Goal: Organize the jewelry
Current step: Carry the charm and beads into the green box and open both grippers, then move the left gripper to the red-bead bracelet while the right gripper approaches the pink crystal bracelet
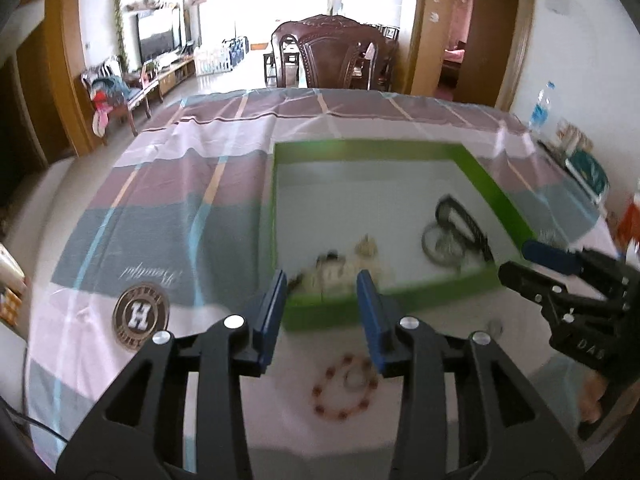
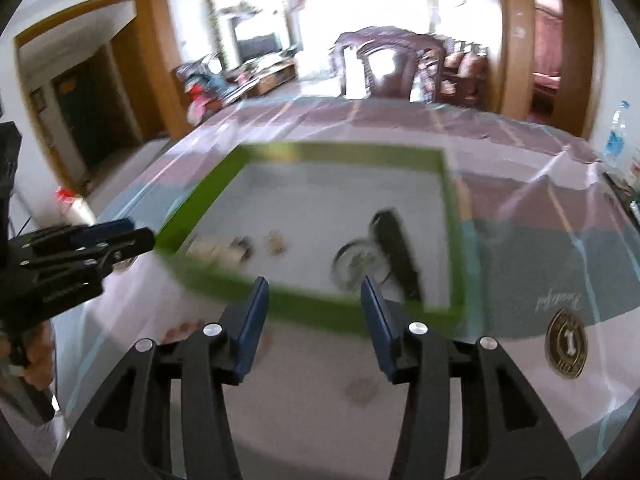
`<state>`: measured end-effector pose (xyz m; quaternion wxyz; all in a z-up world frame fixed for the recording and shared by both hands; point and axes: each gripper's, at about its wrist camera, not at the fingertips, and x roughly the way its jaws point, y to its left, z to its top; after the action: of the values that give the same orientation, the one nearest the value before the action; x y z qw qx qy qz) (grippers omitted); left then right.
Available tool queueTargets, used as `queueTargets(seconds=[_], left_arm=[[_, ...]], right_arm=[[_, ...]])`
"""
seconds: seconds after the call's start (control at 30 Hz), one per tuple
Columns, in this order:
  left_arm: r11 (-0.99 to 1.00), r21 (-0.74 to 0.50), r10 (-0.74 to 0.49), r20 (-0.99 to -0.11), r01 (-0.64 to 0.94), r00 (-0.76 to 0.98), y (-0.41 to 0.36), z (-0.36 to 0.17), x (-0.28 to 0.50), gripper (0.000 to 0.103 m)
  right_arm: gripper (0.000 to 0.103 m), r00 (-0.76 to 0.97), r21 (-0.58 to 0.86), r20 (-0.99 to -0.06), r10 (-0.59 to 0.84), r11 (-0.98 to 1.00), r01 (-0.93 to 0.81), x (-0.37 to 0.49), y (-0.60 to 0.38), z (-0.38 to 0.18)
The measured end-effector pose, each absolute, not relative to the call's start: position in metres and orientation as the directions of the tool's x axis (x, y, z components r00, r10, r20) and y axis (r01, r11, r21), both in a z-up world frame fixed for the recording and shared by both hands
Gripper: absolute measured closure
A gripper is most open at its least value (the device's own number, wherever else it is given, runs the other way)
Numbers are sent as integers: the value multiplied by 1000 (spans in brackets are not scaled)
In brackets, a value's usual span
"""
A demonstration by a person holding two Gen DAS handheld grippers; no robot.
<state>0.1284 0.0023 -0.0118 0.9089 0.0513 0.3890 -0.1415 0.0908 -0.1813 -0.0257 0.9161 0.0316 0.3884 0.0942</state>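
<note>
Both hand-held grippers hang over the near edge of the bench with their jaws parted and nothing between the blue pads: the left hand-held gripper (image 1: 322,294) stands over the near wall of the tray, the right hand-held gripper (image 2: 314,300) likewise, further along the same wall.

Behind the bench, an open room with a pale floor runs back to a bright window; one dark carved wooden chair (image 1: 328,54) stands at the far side, and a television (image 1: 159,38) sits against the wall on the left. Striped cloth (image 1: 160,208) in mauve, grey and white covers the bench (image 1: 560,376); two round badges are printed on it, one in each view.

One shallow green tray (image 1: 496,188) with a white floor lies on the cloth. Four pieces of jewelry lie in it: a black strap (image 1: 464,220) across a metal bangle (image 1: 436,246), and towards the other near corner a pale beaded piece (image 1: 340,276) and a small pale cluster (image 1: 368,246), both blurred.

Outside the tray, on the cloth near the grippers, lies one red bead bracelet (image 1: 344,388) with a small ring (image 1: 354,378) inside its loop.
</note>
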Motion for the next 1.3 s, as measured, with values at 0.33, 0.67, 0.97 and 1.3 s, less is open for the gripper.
queueTargets(seconds=[0.33, 0.67, 0.97, 1.3], left_arm=[[952, 5, -169, -825, 306, 540, 6, -74, 110, 71], [959, 38, -122, -839, 282, 531, 12, -97, 101, 74], [960, 23, -132, -840, 278, 527, 5, -97, 104, 95], [956, -2, -179, -796, 293, 578, 2, -64, 86, 95]], right_arm=[[65, 497, 114, -843, 208, 970, -213, 110, -129, -91], [65, 547, 21, -825, 140, 976, -219, 116, -119, -102], [91, 543, 35, -823, 167, 969, -245, 114, -119, -101], [95, 601, 65, -778, 183, 975, -213, 89, -139, -68]])
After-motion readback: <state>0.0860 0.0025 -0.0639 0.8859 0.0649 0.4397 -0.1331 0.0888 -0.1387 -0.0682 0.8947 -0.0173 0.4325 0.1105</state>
